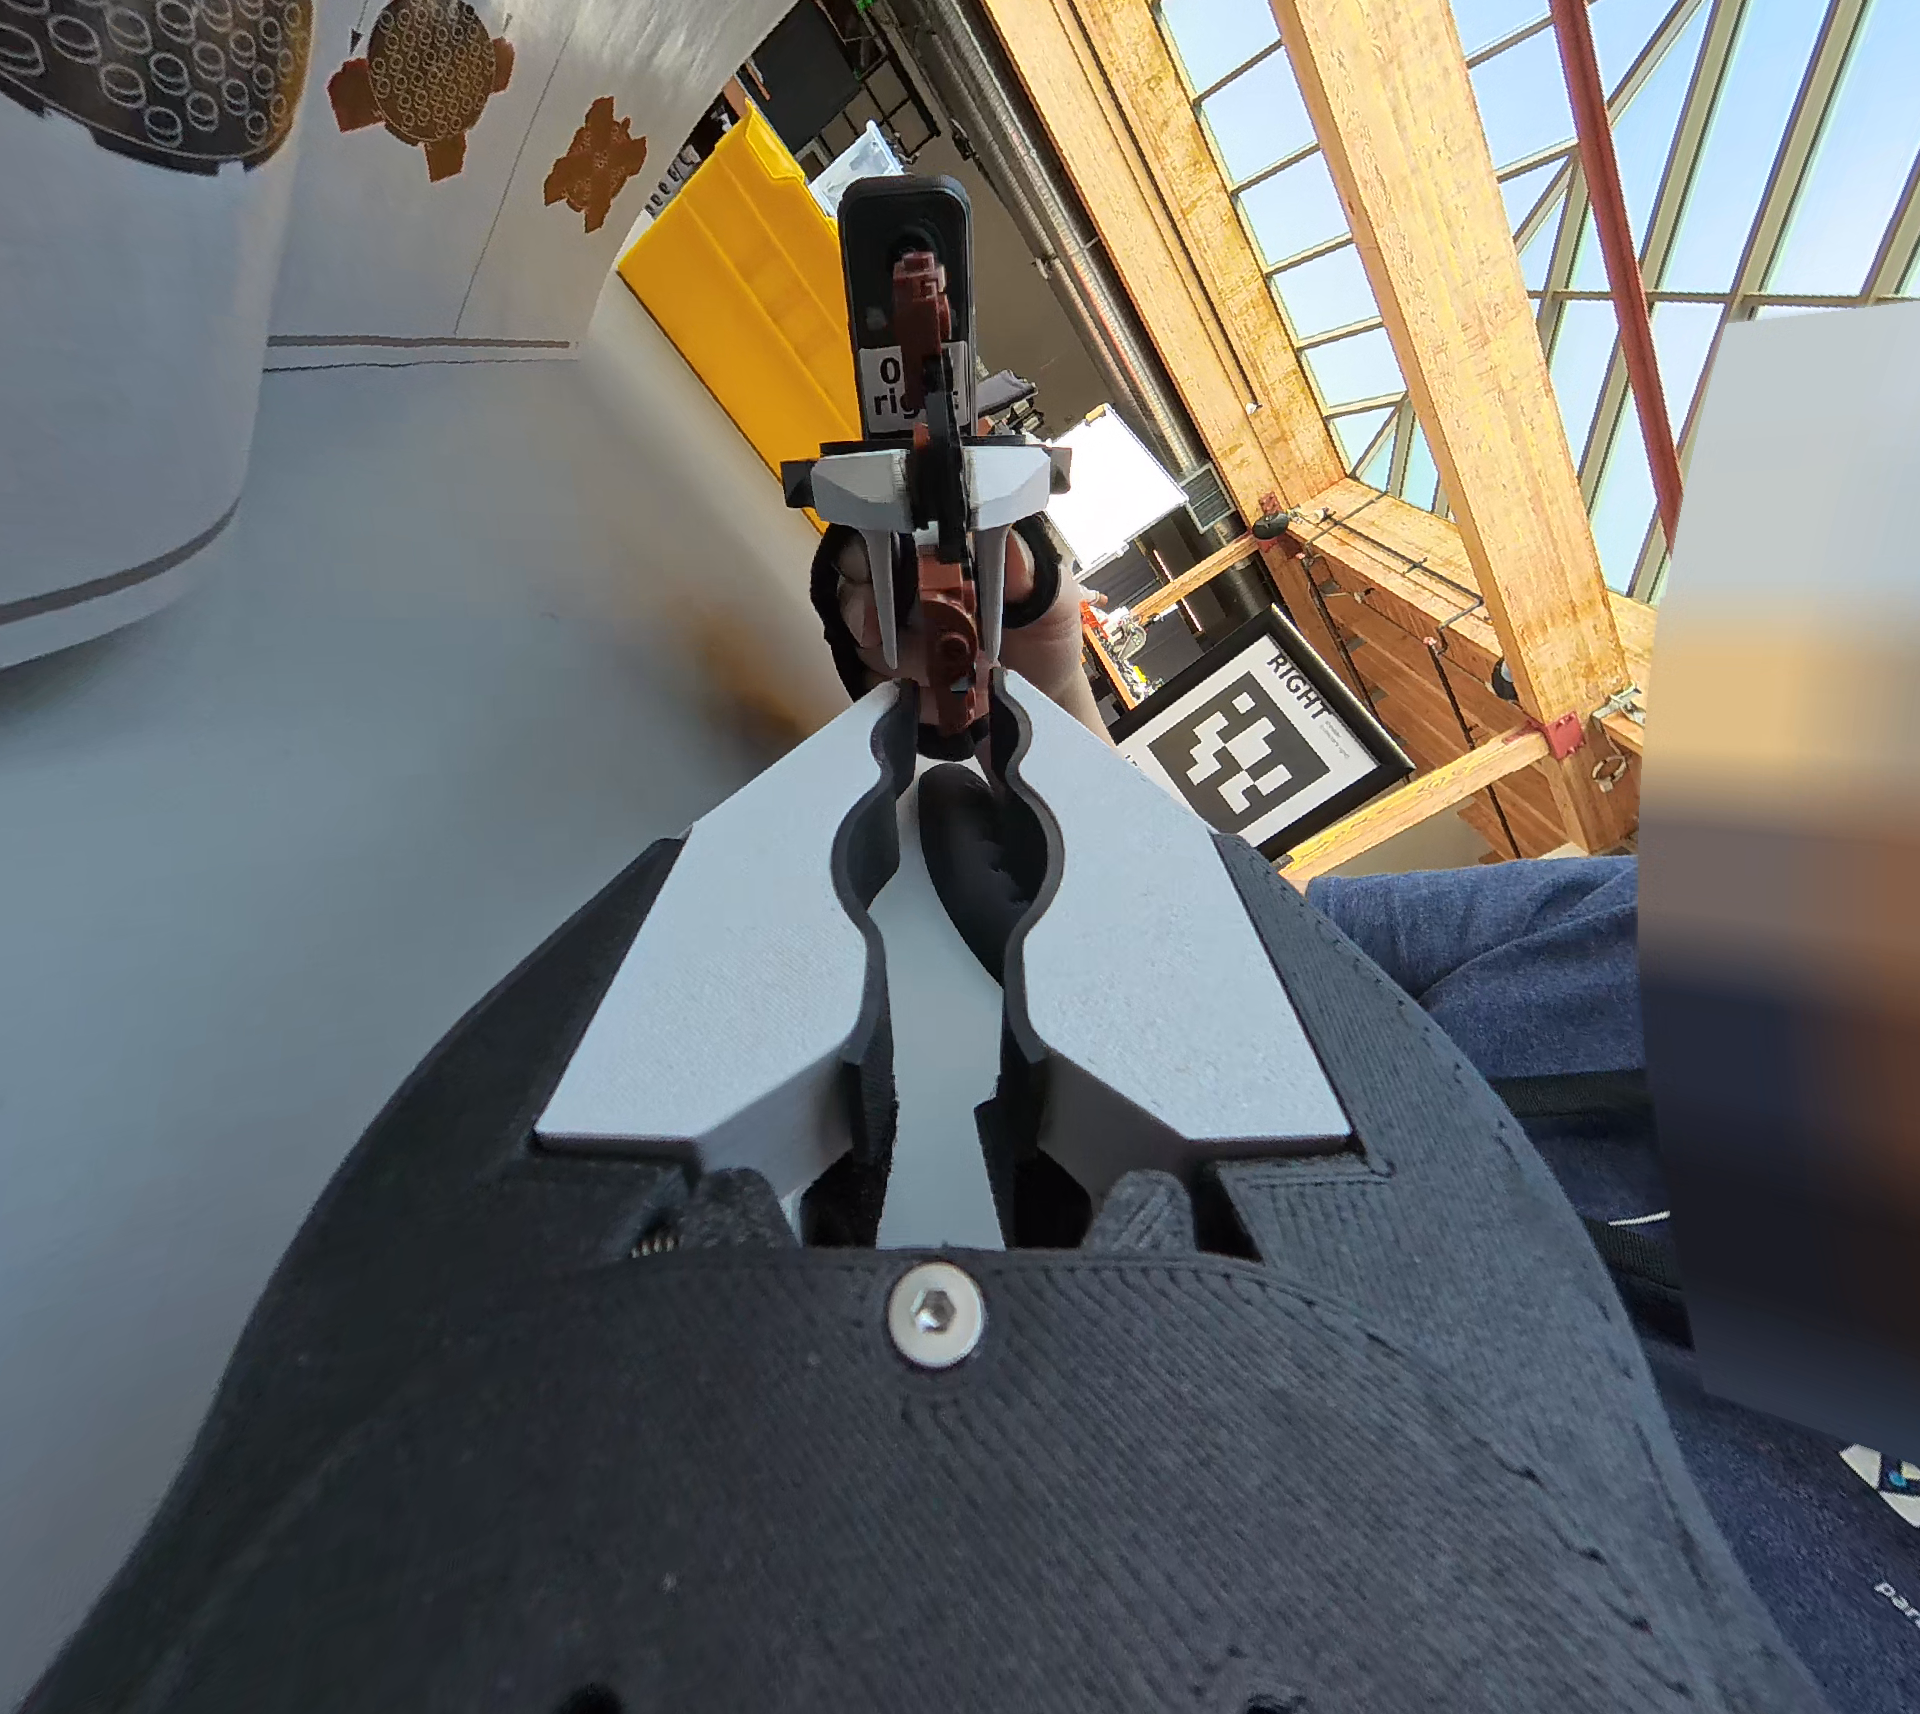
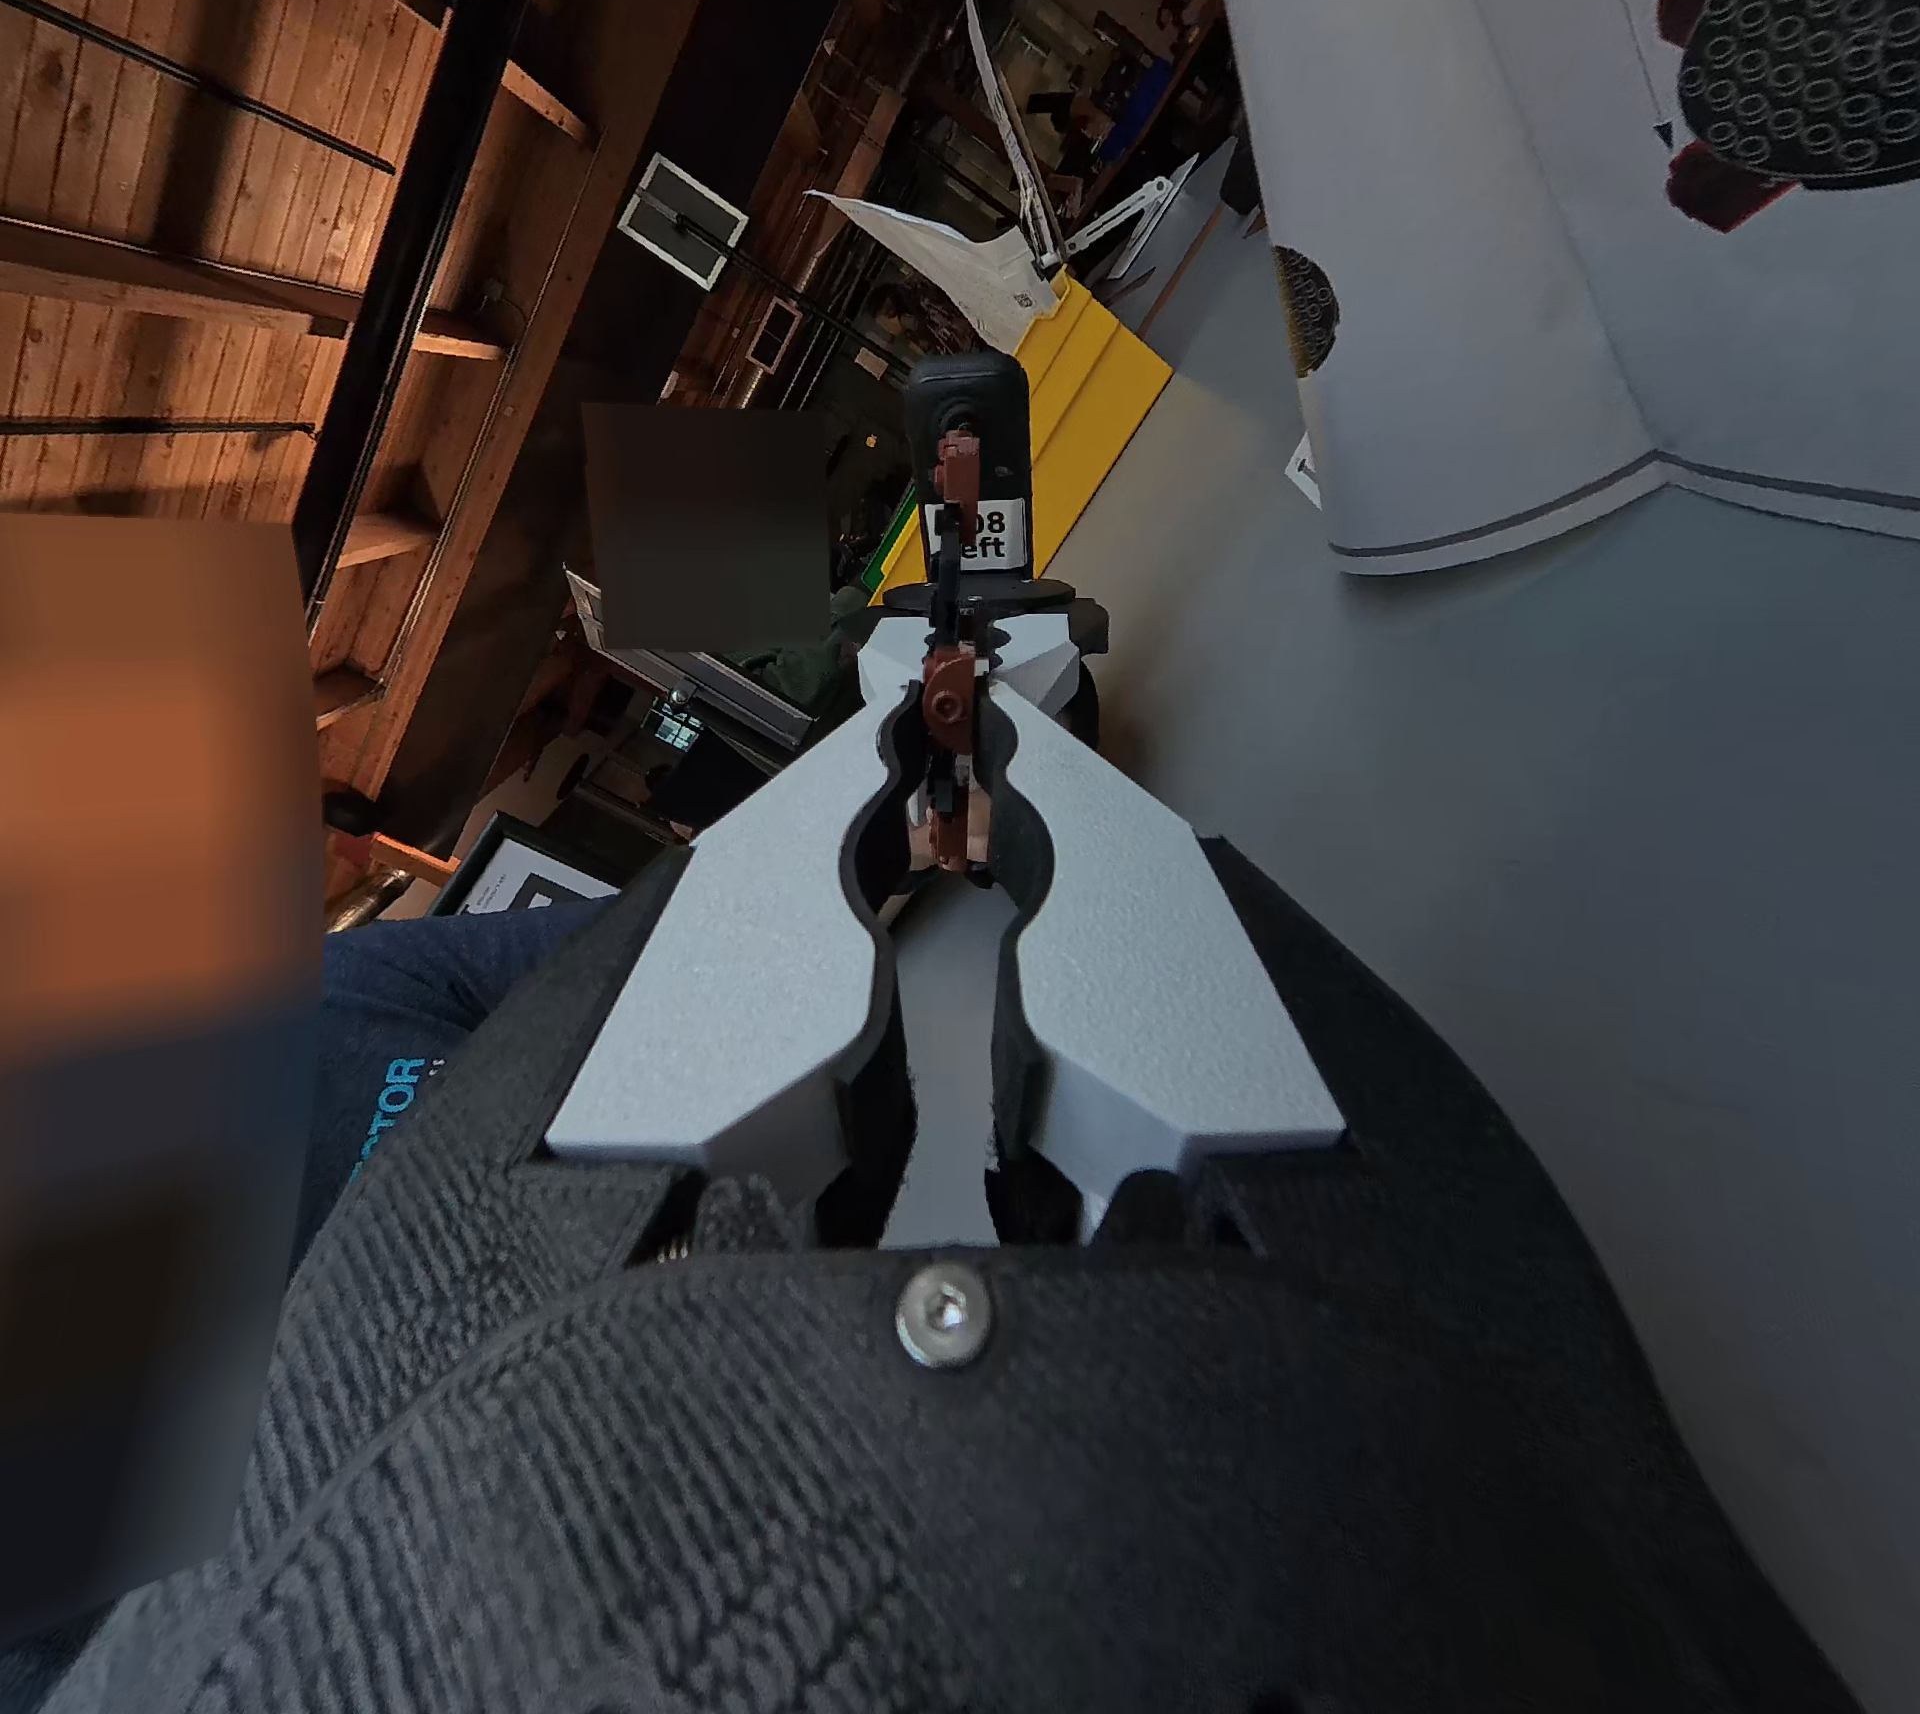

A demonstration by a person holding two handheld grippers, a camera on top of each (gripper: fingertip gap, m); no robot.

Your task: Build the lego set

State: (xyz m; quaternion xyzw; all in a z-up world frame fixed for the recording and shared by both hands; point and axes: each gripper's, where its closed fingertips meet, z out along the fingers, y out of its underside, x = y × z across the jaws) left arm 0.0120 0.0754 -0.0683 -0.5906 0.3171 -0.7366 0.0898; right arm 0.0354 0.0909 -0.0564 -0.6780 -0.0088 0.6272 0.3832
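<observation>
— Brown and black plastic is sitting right between both claws: the lego assembly (image 1: 948, 646), a thin black plate edge-on with reddish-brown pieces clipped along it, is being held up in the air, well off the grey table (image 1: 312, 781).

— Who is gripping it?

— The left gripper (image 1: 948, 700) is closing its tips on the near end of the assembly. The right gripper (image 2: 948, 708) is facing it nose to nose and pinching the same assembly from the far side. Neither is standing open.

— How should the joining be done well?

— I judge they are pressing parts together, so the two claws should be pushing straight along one line, squarely, without twisting; the plate is thin and could be levered out of a pinch.

— Anything around?

— Off to the left claw's left, the instruction sheet (image 1: 436, 54) is lying on the table. Beyond the right claw, a yellow bin (image 1: 727, 293) is standing. A person's blue sleeve (image 1: 1475, 958) is showing to the left claw's right. Nothing is lying between the claws except the assembly itself.
</observation>
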